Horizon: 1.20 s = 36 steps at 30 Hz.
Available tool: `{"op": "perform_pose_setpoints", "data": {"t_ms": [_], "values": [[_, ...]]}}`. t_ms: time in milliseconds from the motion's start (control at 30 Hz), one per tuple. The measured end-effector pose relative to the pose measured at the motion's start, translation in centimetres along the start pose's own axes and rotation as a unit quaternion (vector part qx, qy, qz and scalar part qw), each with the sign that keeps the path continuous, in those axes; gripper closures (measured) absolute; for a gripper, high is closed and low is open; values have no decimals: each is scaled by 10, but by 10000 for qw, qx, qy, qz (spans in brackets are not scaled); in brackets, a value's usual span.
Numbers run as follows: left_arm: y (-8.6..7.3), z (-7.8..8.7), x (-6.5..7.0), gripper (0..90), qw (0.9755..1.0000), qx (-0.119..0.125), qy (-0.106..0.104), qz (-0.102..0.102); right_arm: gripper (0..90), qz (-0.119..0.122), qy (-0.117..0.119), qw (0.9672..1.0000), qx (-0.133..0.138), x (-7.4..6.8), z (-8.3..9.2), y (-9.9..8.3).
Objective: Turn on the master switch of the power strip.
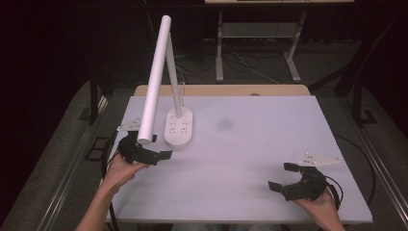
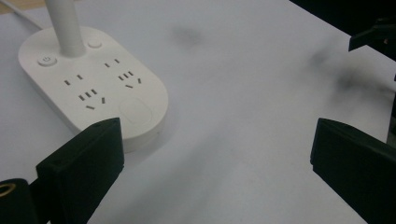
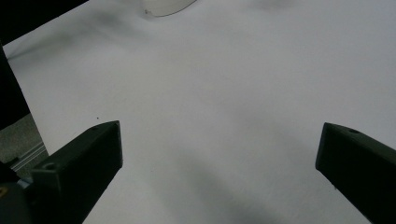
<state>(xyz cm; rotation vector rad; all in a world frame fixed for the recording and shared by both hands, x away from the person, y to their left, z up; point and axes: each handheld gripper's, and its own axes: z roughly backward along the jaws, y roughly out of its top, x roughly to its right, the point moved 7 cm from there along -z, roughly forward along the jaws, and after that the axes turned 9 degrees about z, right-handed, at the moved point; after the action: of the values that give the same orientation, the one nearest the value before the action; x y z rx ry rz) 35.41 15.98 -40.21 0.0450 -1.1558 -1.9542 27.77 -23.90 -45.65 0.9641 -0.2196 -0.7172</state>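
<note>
A white desk lamp with a long tubular head (image 1: 154, 79) stands on its oval white socket base (image 1: 179, 128) at the far left of the pale counter (image 1: 250, 144). The left claw (image 1: 156, 147), jaws spread, sits just beside that base. The right claw (image 1: 283, 176), also spread, rests near the counter's front right corner.
</note>
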Motion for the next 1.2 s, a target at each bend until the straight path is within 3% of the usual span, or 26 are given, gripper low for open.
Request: {"op": "perform_pose_setpoints", "data": {"t_ms": [367,833,1200], "values": [[10,2,-15,25,9999,9,110,115,1,29,9,10000,-26,0,-1,-1],[31,5,-35,35,9993,-50,359,56,1,-2,-8,10000,-49,1,-1,-2],[44,-1,-44,42,9991,-107,408,4,0,5,-7,10000,-46,1,-1,-2]]}}
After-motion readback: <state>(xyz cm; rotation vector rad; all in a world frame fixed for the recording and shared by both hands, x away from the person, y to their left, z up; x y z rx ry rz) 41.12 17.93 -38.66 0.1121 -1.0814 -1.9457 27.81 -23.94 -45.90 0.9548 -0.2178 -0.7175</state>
